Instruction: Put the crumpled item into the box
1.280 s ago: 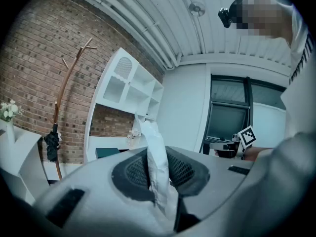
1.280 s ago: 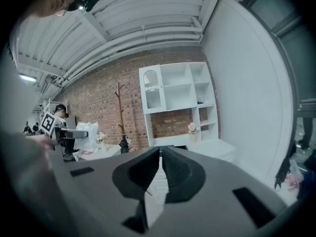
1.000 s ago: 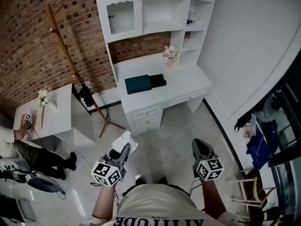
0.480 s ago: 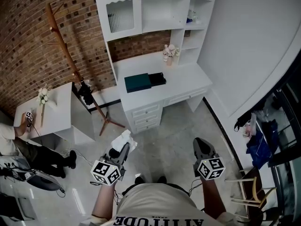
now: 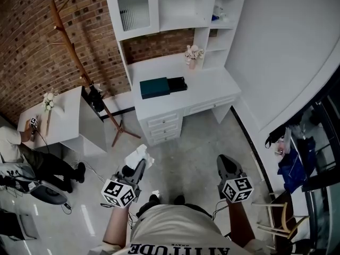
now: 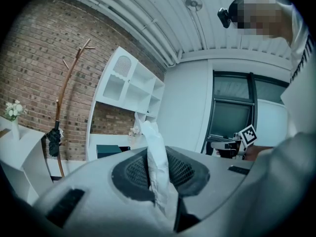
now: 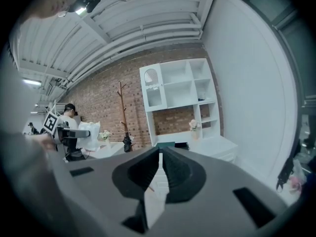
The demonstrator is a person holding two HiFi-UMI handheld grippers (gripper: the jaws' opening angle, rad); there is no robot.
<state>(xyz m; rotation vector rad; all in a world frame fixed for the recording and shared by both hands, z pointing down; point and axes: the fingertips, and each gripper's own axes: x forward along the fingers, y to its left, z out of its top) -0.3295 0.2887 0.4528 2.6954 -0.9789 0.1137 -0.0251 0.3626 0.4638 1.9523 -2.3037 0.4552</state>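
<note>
Head view: left claw point(image 5: 139, 164) clamps crumpled paper point(image 5: 137, 153), right claw point(image 5: 225, 162) together, open floor point(image 5: 192, 149) before desk point(image 5: 212, 86).

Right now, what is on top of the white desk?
A dark teal box with a black piece at its right end, and a vase of flowers. The box's top covers its inside.

shirt point(image 5: 175, 230): pale, dark lettering | left tongs point(image 5: 140, 166): grey | right tongs point(image 5: 225, 161): grey
</note>
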